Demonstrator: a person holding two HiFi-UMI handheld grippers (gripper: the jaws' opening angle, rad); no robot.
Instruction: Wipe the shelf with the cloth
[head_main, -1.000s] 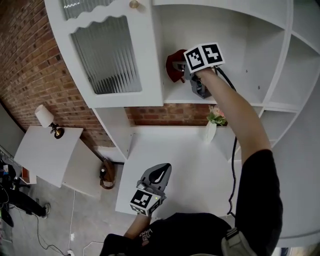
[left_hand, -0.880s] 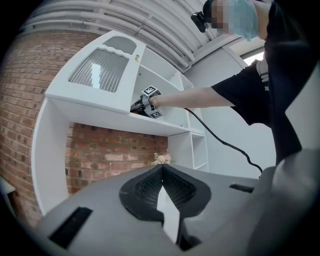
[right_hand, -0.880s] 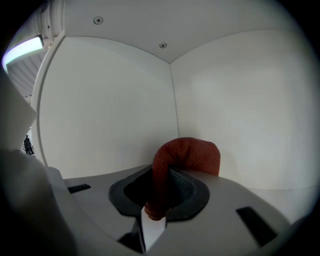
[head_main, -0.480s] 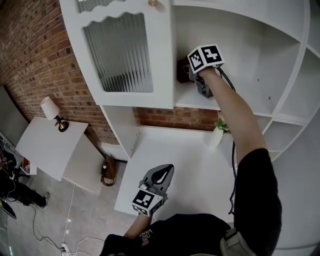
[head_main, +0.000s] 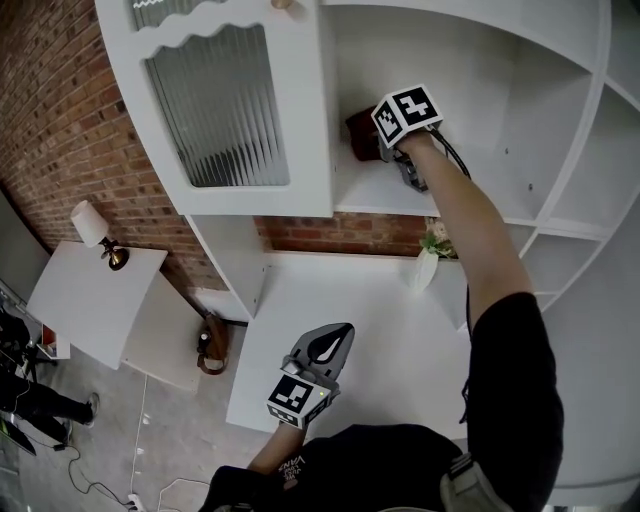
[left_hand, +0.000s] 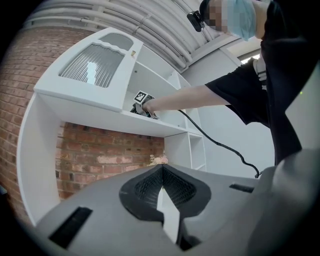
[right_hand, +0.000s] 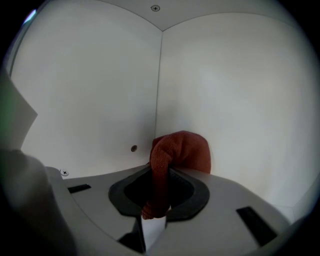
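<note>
My right gripper (head_main: 378, 148) reaches into the white cabinet's open compartment, shut on a rust-red cloth (right_hand: 177, 152). The cloth (head_main: 361, 133) bunches past the jaws into the compartment's back left corner, just above the shelf (head_main: 465, 198). In the right gripper view a strip of cloth hangs down between the jaws. My left gripper (head_main: 334, 340) is held low over the white desk (head_main: 400, 340), jaws shut with nothing in them. The left gripper view shows the shelf (left_hand: 150, 127) from below, with the right gripper (left_hand: 142, 102) on it.
A glass-fronted cabinet door (head_main: 225, 105) stands to the left of the compartment. A small vase with flowers (head_main: 427, 255) sits on the desk under the shelf. More open compartments (head_main: 600, 160) lie to the right. A side table with a lamp (head_main: 95, 235) stands at the left.
My right gripper has pushed the cloth from the compartment's left part deeper into the back left corner. The left gripper has hardly moved.
</note>
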